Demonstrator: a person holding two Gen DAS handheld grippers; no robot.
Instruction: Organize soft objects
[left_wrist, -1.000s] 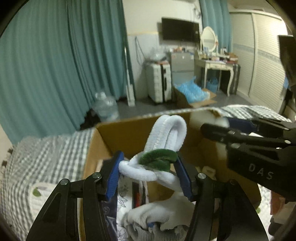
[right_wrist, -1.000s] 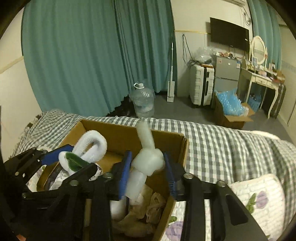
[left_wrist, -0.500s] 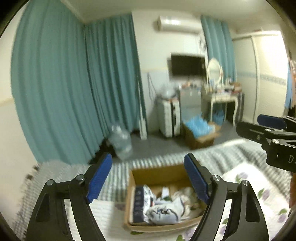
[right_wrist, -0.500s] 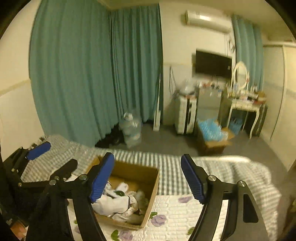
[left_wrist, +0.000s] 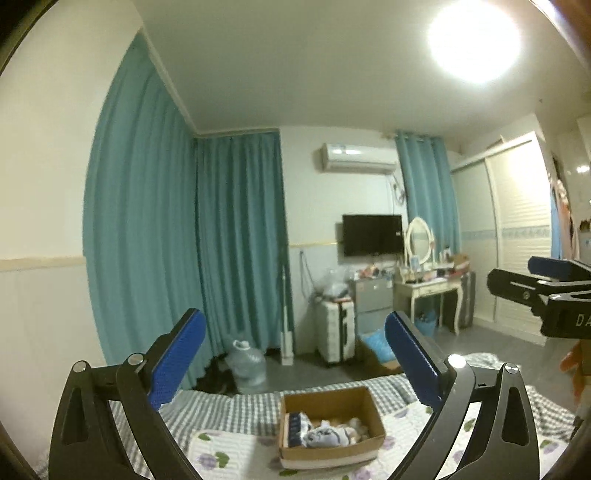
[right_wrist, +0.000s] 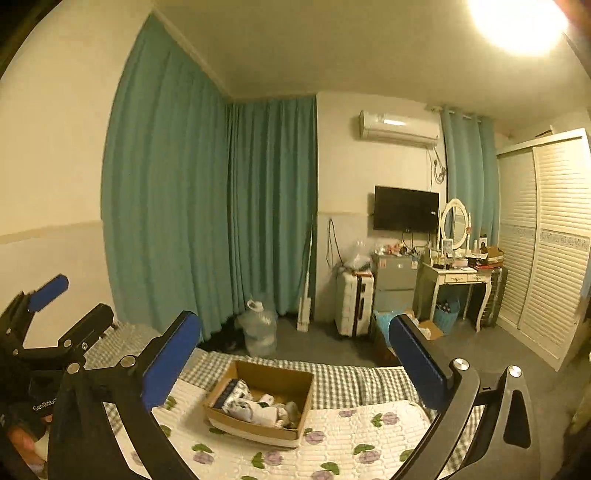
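A cardboard box (left_wrist: 373, 408) sits on the bed and holds a pile of soft things (left_wrist: 325, 432), white and bluish cloth. It also shows in the right wrist view (right_wrist: 301, 395), with its soft things (right_wrist: 258, 408) inside. My left gripper (left_wrist: 295, 354) is open and empty, high above and behind the box. My right gripper (right_wrist: 293, 354) is open and empty, also well above the box. Each gripper shows at the edge of the other's view: the right one (left_wrist: 546, 284), the left one (right_wrist: 62, 306).
The bed has a floral quilt (right_wrist: 351, 443) and a checked sheet (left_wrist: 236, 410). Beyond it are teal curtains (left_wrist: 236, 258), a water jug (left_wrist: 249, 363), a white suitcase (left_wrist: 338, 338), a dressing table (left_wrist: 428, 288), a wardrobe (right_wrist: 554, 251) and another box on the floor (left_wrist: 376, 350).
Both grippers let go of the white soft things over the box, opened wide, and pulled far up and back. The box now looks small and distant.
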